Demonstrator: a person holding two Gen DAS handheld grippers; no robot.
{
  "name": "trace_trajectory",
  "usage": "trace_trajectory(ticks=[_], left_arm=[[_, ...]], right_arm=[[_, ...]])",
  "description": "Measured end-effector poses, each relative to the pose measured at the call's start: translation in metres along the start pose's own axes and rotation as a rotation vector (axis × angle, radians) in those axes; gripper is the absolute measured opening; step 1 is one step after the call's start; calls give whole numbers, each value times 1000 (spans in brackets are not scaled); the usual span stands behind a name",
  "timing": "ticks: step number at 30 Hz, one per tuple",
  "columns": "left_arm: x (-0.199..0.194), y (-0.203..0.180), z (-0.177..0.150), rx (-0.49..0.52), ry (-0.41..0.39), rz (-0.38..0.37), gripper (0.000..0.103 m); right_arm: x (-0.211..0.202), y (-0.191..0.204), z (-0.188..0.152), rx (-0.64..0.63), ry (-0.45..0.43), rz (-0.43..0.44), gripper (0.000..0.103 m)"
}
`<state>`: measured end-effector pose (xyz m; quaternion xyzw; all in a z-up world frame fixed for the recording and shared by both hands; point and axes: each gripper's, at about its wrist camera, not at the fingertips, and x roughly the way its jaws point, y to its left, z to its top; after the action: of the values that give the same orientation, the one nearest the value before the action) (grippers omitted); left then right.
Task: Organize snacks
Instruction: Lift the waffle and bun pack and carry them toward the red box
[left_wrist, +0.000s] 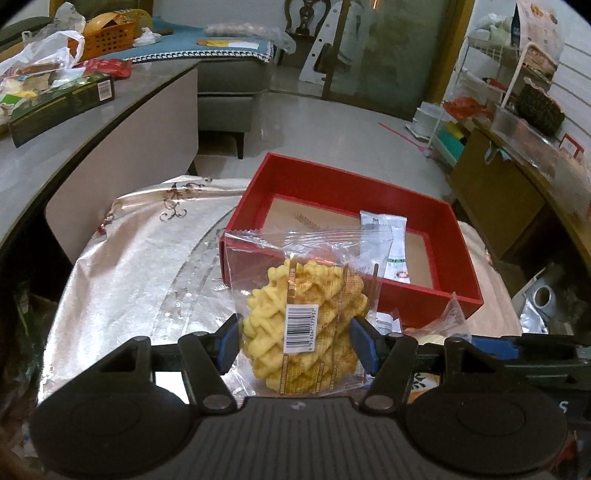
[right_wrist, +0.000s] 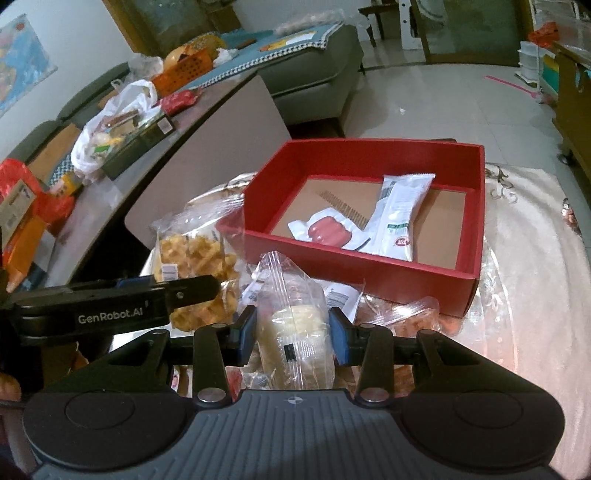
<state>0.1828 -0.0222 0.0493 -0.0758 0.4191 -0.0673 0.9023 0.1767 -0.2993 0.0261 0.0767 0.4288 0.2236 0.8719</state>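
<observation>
A red box (left_wrist: 424, 295) (right_wrist: 354, 266) stands on the cloth-covered table. In it lie a white packet (right_wrist: 399, 214) (left_wrist: 395, 251) and a sausage packet (right_wrist: 328, 230). My left gripper (left_wrist: 295, 338) is shut on a clear bag of yellow waffle biscuits (left_wrist: 306, 325), held upright just before the box's near wall; the bag also shows in the right wrist view (right_wrist: 195, 269). My right gripper (right_wrist: 291, 328) is shut on a clear packet holding a pale cake (right_wrist: 295, 325), in front of the box. More wrapped snacks (right_wrist: 410, 317) lie under it.
A grey side table (right_wrist: 155, 155) to the left bears bags, a dark green box (left_wrist: 62, 107) and an orange basket (left_wrist: 107, 37). A sofa (left_wrist: 229, 81) stands beyond. Shelves and a wooden cabinet (left_wrist: 491, 184) are at the right.
</observation>
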Motion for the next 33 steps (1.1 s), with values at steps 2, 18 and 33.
trace_trajectory(ticks=[2, 18, 33], left_arm=[[3, -1, -1, 4, 12, 4, 55], [2, 4, 0, -17, 14, -2, 55], [6, -10, 39, -37, -66, -32, 55]], right_arm=[[5, 0, -1, -2, 17, -4, 50], [-9, -21, 4, 133, -33, 91, 49], [-24, -34, 38, 196, -154, 133, 49]])
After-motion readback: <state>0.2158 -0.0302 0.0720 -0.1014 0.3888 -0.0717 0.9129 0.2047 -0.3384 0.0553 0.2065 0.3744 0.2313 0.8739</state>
